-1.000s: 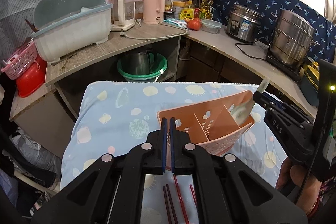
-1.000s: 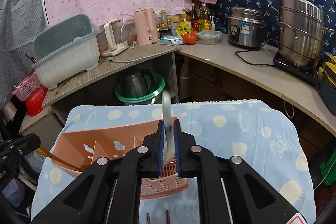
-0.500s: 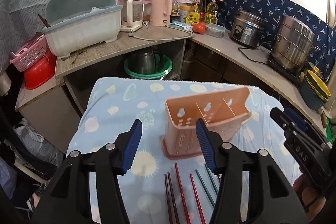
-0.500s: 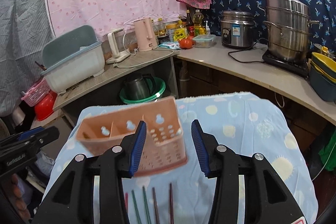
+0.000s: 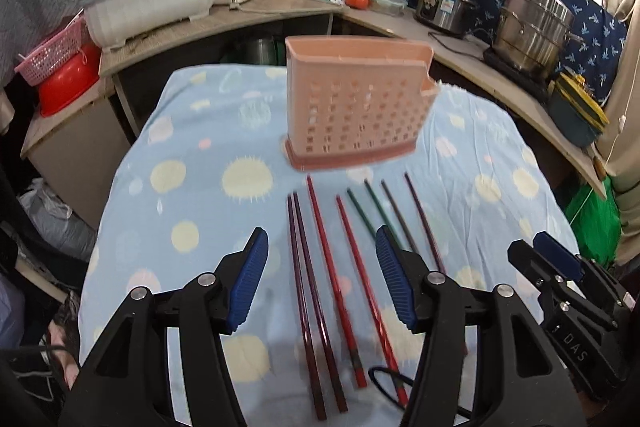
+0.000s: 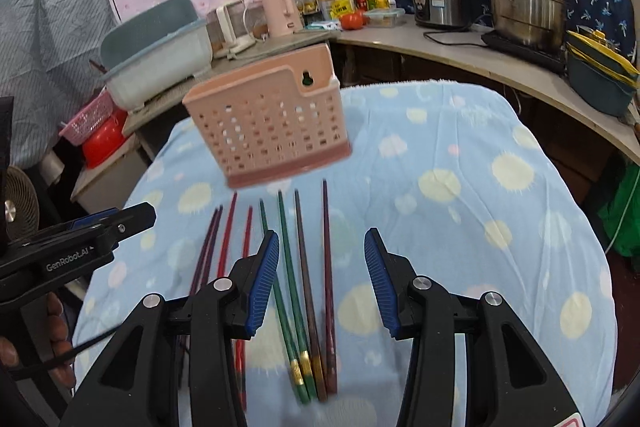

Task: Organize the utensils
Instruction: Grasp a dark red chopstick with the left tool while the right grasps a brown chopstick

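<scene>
You get even, fairly bright indoor light; the pink caddy [image 5: 352,103] at centre frame is smeared by motion blur, and fisheye bending with black vignetting crowds your corners.

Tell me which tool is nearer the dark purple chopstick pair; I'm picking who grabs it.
Left. The left tool, jaws opening and empty, hovers over the purple pair; the right tool hovers off to its side, over the green chopsticks.

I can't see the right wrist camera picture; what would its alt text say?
Eight chopsticks, purple, red, green and brown, lie side by side on a blue dotted cloth. They sit in front of a pink perforated utensil holder. The right hand-held gripper is above them, open and empty, with a cluttered kitchen counter behind.
</scene>
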